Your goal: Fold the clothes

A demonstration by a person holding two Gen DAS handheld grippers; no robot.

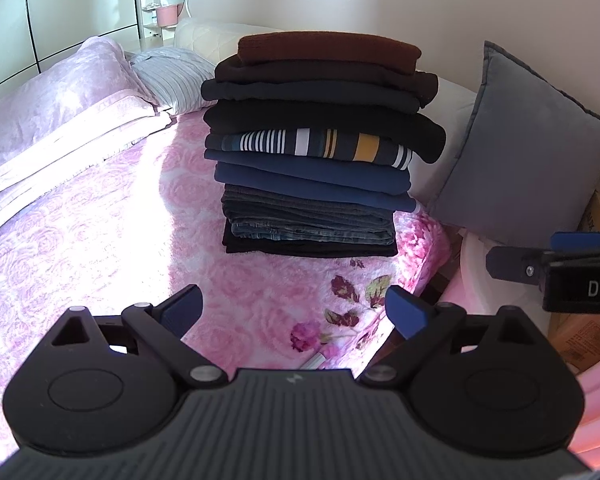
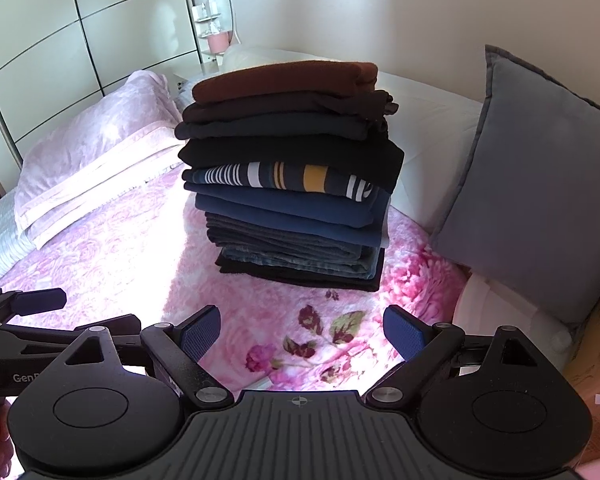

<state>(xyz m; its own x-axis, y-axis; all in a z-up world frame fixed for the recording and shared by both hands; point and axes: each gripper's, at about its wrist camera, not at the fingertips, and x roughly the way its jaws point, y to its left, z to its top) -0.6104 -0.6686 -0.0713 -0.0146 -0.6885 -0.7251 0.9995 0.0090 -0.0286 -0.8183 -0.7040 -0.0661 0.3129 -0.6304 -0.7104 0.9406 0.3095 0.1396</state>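
A stack of folded clothes stands upright on the pink flowered blanket, near the bed's right edge, brown garment on top, striped one mid-stack. A grey cushion leans just beside it; pink pillows lie well apart to the left. The left gripper and right gripper hover short of the stack, jaws spread wide, both empty.
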